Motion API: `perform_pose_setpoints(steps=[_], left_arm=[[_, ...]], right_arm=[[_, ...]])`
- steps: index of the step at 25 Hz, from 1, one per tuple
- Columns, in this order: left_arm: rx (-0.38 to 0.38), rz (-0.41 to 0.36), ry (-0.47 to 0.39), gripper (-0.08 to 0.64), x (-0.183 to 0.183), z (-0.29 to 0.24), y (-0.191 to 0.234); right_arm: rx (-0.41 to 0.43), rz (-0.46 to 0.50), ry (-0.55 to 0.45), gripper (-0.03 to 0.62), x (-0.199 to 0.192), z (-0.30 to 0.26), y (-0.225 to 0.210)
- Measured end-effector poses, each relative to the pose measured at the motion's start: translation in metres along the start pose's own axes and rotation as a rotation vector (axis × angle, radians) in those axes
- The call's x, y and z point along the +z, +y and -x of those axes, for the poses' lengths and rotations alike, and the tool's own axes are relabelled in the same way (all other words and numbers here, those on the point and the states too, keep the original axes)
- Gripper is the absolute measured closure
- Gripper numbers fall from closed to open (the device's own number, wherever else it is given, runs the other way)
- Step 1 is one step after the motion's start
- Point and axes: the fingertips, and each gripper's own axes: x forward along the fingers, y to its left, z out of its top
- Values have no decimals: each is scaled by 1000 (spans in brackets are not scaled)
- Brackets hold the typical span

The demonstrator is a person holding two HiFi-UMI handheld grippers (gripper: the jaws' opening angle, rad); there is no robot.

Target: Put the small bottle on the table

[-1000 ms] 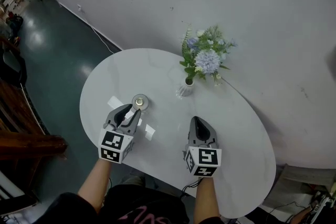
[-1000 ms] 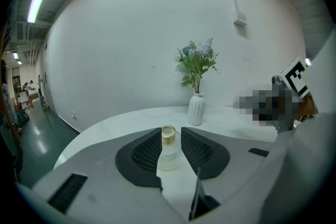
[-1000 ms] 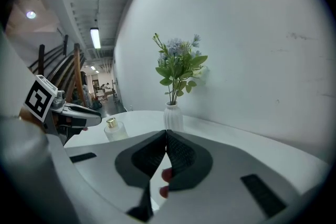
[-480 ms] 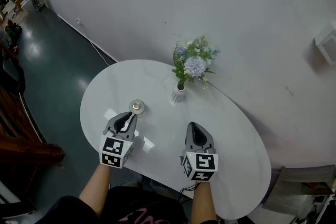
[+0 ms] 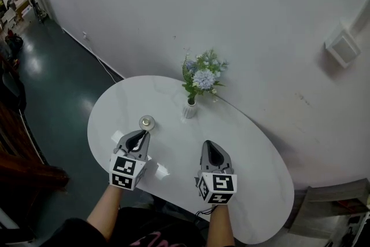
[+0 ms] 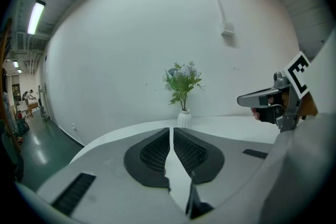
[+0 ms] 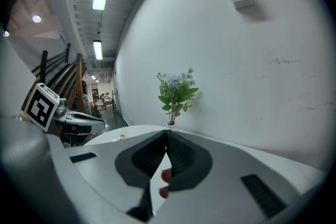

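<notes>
Standing upright near the surface's (image 5: 248, 170) left edge: small bottle (image 5: 147, 122), set down, untouched. Left claw (image 5: 141, 135) just short of it, jaws just closing to a slit, nothing between, apparently finished. Right claw (image 5: 211, 146) together, empty, idle.

Ahead of me a white vase (image 5: 189, 111) of pale flowers (image 5: 202, 73) stands near the white wall (image 5: 243, 3), a small box (image 5: 342, 46) mounted on it; dark floor (image 5: 52, 84) lies left.

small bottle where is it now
In the head view the small bottle stands on the white table's left side, left of the flower vase, ahead of the left gripper, whose empty jaws have just been closing.
</notes>
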Motion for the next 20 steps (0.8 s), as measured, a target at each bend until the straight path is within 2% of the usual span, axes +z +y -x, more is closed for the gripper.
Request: perform_pose_setpoints(steps=[20], left_arm=[[-9, -12, -80, 546, 32, 27, -13]], right_arm=[[-8, 39, -59, 529, 25, 31, 7]])
